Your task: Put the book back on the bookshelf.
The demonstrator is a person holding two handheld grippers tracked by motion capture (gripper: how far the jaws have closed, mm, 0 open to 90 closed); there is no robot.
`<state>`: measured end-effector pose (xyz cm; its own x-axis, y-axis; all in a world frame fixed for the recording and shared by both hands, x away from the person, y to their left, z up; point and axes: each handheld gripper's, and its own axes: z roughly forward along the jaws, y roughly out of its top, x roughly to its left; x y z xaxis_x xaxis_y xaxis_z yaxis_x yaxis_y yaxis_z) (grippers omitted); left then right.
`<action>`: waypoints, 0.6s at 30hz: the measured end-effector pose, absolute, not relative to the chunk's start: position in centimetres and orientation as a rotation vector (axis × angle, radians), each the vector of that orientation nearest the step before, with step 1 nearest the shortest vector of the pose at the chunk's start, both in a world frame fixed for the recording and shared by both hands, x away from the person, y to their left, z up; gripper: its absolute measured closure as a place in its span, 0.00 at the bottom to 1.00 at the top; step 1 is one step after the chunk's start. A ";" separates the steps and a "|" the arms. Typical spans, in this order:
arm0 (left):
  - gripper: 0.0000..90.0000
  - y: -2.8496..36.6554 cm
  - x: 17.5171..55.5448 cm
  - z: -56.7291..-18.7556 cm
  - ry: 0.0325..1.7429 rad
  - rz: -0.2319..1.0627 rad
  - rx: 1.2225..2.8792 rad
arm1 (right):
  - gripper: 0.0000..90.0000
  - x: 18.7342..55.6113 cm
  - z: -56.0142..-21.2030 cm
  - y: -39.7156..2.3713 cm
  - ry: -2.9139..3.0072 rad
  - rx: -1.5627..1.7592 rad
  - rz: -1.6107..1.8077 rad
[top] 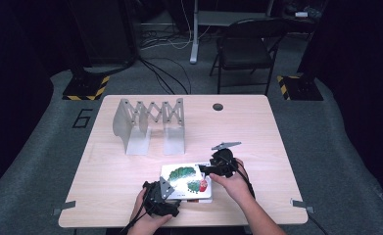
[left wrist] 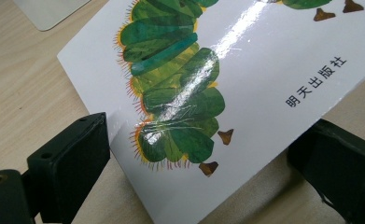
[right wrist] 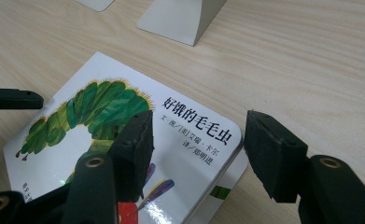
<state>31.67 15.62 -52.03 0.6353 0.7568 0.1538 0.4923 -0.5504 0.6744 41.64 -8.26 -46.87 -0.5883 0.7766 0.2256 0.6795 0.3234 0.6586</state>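
Observation:
A white picture book (top: 185, 177) with a green caterpillar on its cover lies near the table's front edge, on top of a second book (right wrist: 224, 189) whose corner peeks out beneath. My left gripper (top: 171, 192) is at the book's near left corner. In the left gripper view that corner of the book (left wrist: 245, 70) lies between the wide jaws of the left gripper (left wrist: 208, 128), its edge beside the left pad and over the right one. My right gripper (top: 204, 171) straddles the far right corner. There the right gripper (right wrist: 199, 123) stands open, one pad above the cover (right wrist: 101, 112), the other over bare table.
A grey folding metal book rack (top: 150, 125) stands at the back left of the wooden table (top: 257, 142), with its feet (right wrist: 180, 18) close behind the book. A round cable hole (top: 218, 106) is at the back. A black chair (top: 245, 49) stands beyond the table.

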 end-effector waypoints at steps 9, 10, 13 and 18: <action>0.07 15.5 31.6 -52.1 0.955 0.606 2.259 | 0.47 41.6 -46.9 -8.3 2.445 1.357 1.113; 0.07 15.5 31.6 -52.0 0.956 0.606 2.262 | 0.47 41.6 -46.9 -8.3 2.446 1.354 1.113; 0.08 15.5 31.6 -52.0 0.952 0.607 2.262 | 0.47 41.7 -47.0 -8.3 2.445 1.344 1.108; 0.08 15.4 31.5 -52.0 0.941 0.621 2.262 | 0.47 41.7 -47.0 -8.3 2.444 1.348 1.109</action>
<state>31.48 15.41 -52.04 0.6383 0.7473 0.1848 0.4643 -0.5652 0.6819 41.68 -8.29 -46.96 -0.5894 0.7778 0.2181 0.6762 0.3274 0.6600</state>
